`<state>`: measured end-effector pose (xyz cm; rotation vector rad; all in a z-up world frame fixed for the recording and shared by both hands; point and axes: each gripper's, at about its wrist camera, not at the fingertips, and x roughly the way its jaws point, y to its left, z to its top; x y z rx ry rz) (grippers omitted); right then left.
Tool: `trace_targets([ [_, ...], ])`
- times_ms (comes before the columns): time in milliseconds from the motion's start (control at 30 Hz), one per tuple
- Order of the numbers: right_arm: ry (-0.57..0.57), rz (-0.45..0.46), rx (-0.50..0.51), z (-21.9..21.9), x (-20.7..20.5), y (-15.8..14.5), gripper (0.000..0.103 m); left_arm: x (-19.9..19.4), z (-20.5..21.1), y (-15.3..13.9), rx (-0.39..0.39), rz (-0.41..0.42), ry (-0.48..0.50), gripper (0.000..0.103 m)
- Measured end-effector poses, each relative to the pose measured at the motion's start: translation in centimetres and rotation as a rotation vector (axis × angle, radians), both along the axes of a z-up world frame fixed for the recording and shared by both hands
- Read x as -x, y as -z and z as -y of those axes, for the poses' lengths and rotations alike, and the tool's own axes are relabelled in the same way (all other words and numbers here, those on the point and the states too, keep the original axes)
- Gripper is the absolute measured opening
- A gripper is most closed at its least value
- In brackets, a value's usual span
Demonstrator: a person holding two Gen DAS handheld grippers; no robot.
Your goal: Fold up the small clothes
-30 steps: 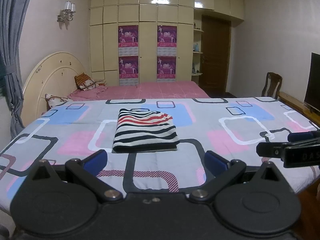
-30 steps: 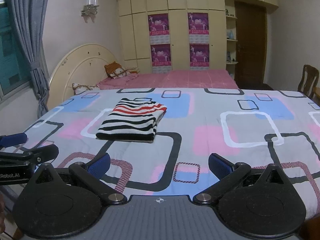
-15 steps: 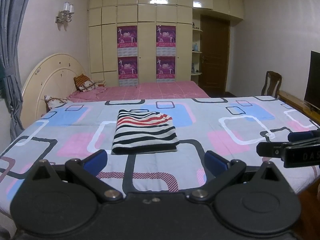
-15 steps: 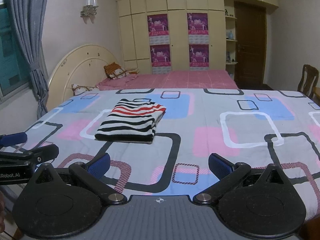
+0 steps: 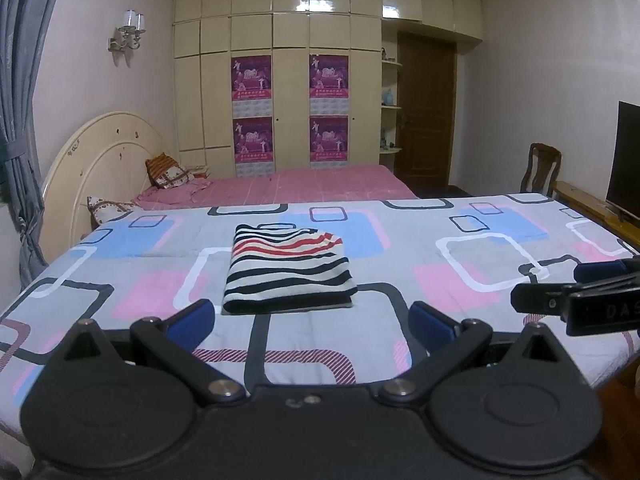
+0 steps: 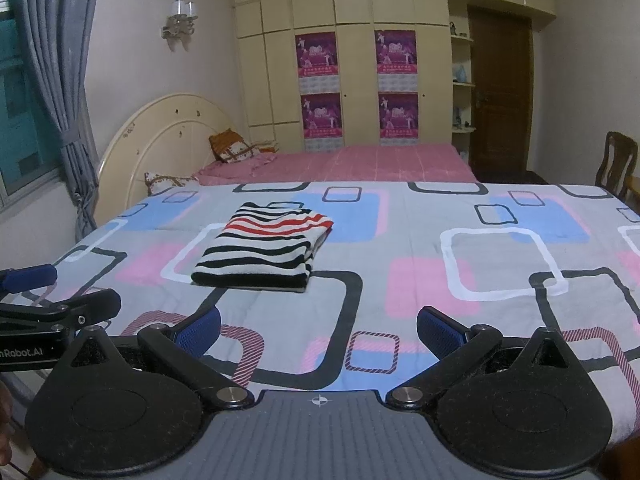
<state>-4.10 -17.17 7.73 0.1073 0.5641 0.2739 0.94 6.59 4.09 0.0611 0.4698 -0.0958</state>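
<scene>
A small garment with black, white and red stripes (image 5: 286,267) lies folded into a flat rectangle on the patterned bedspread (image 5: 460,264). It also shows in the right wrist view (image 6: 262,251), left of centre. My left gripper (image 5: 311,322) is open and empty, held back at the near edge of the bed, short of the garment. My right gripper (image 6: 319,328) is open and empty, near the bed's front edge and to the right of the garment. Each gripper shows at the side of the other's view: the right one (image 5: 576,296) and the left one (image 6: 52,300).
A second bed with a pink sheet (image 5: 304,184) and pillows (image 5: 168,170) stands behind. A rounded headboard (image 5: 100,168) and grey curtain (image 5: 20,120) are at left. A wooden chair (image 5: 542,168), a dark screen (image 5: 626,160) and a door (image 5: 426,108) are at right.
Both views shift very slightly, as if the grippers have drawn back a little. The garment has not moved and both grippers stay open.
</scene>
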Motion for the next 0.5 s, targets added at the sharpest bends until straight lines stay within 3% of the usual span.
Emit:
trace_targets([
  [500,-0.002,0.002,0.001,0.02,-0.04,0.02,0.103,-0.04,-0.19,-0.14,-0.001,0.005,0.001,0.103],
])
